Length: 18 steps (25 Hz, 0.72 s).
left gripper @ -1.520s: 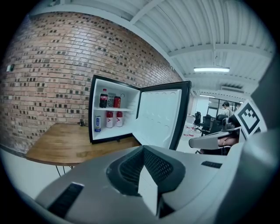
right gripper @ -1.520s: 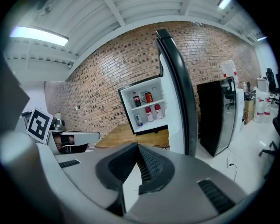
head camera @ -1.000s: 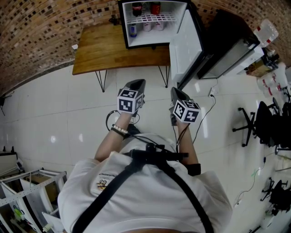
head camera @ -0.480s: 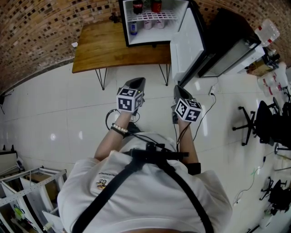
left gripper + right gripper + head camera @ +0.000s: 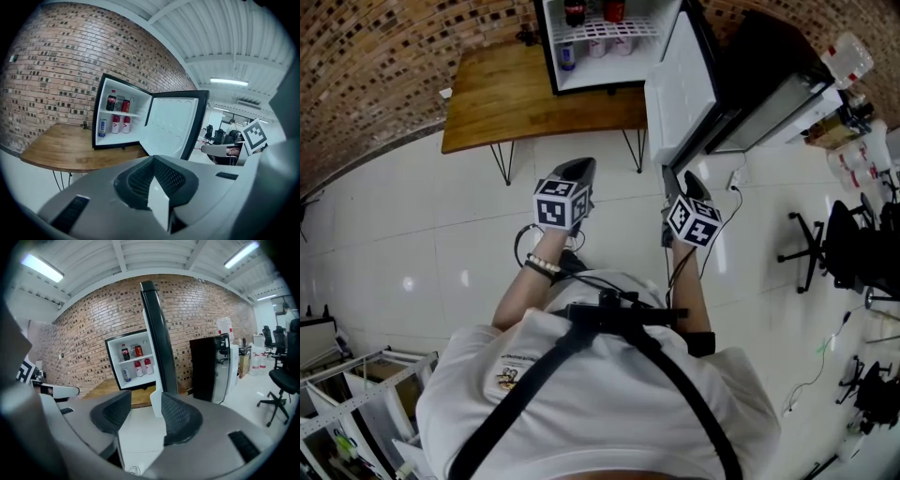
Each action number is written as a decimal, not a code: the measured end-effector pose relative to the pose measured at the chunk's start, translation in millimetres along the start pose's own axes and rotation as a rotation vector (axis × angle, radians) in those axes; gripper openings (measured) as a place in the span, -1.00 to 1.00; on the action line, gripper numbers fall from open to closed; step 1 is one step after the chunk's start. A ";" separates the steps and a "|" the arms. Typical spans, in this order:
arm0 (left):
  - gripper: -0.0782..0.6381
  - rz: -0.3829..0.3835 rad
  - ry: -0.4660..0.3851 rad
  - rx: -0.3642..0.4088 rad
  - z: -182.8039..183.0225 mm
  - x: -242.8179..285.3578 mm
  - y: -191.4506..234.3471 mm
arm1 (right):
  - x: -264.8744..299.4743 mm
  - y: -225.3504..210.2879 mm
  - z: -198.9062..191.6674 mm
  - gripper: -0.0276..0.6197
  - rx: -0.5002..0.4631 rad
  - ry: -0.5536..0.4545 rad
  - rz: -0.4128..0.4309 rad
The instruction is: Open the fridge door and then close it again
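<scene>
A: What does your left gripper (image 5: pixel 153 161) face?
B: Your jaws: together, nothing between. Fridge (image 5: pixel 119 119) on wooden table (image 5: pixel 56 150): door (image 5: pixel 173 124) swung open, rightward. Shelves: bottles (image 5: pixel 111 101), cans (image 5: pixel 125 106). Brick wall (image 5: pixel 56 61) behind.

Wooden table (image 5: pixel 497 98) by brick wall (image 5: pixel 384 56), white tiled floor (image 5: pixel 412 234), black office chair (image 5: pixel 811 253)

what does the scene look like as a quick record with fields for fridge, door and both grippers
fridge: on wooden table, against the brick wall, drinks on its shelves
door: swung wide open, white inside showing
left gripper: jaws together, empty
right gripper: jaws apart, just been opening, pressing on nothing; door's edge shows ahead through the gap
</scene>
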<state>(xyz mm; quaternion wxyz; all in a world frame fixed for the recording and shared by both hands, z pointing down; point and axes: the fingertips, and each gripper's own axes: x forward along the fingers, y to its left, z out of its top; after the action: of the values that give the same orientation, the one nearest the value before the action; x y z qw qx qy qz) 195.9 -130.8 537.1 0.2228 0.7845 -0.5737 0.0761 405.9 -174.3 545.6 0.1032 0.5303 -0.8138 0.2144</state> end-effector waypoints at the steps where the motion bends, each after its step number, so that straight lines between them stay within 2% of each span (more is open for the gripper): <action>1: -0.78 0.000 0.000 -0.002 1.2 0.9 1.5 | 0.5 -3.5 1.7 -0.17 -0.002 -0.002 -0.015; 5: -0.78 0.005 -0.002 -0.016 5.6 7.4 8.4 | 5.5 -16.2 10.3 -0.13 -0.009 -0.007 -0.046; 16: -0.78 0.019 0.009 -0.025 14.7 25.3 24.0 | 37.9 -38.2 44.1 -0.13 -0.041 -0.021 -0.061; 18: -0.78 0.024 0.000 -0.025 22.0 24.6 28.8 | 45.0 -38.9 53.7 -0.08 -0.056 -0.026 -0.058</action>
<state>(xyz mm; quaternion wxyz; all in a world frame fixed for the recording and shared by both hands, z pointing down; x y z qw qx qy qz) 174.1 -168.6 534.4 0.2317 0.7747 -0.5839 0.0719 425.6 -249.2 525.0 0.1136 0.5534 -0.8049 0.1817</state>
